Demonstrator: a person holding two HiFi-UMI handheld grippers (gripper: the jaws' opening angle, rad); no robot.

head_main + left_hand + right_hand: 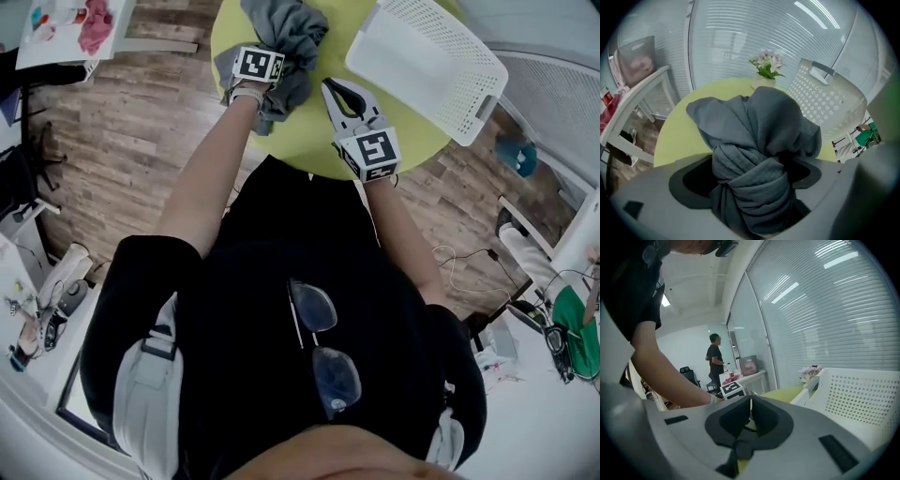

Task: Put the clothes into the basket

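A grey garment (295, 28) lies bunched on the round yellow-green table (309, 131). My left gripper (269, 52) reaches into it; only its marker cube shows in the head view. In the left gripper view the garment (754, 140) fills the space between the jaws of the left gripper (750, 187). The jaws stand wide and the dark pads (691, 180) are bare beside the cloth. My right gripper (330, 87) hovers over the table's near edge, shut and holding nothing, as the right gripper view (750, 404) confirms. The white perforated basket (422, 56) sits tilted at the right.
A small vase of flowers (766, 65) stands at the table's far side, next to the basket (825, 98). A white shelf (70, 28) with red items is at the left. A person (714, 359) stands in the background. Cables lie on the wooden floor (459, 258).
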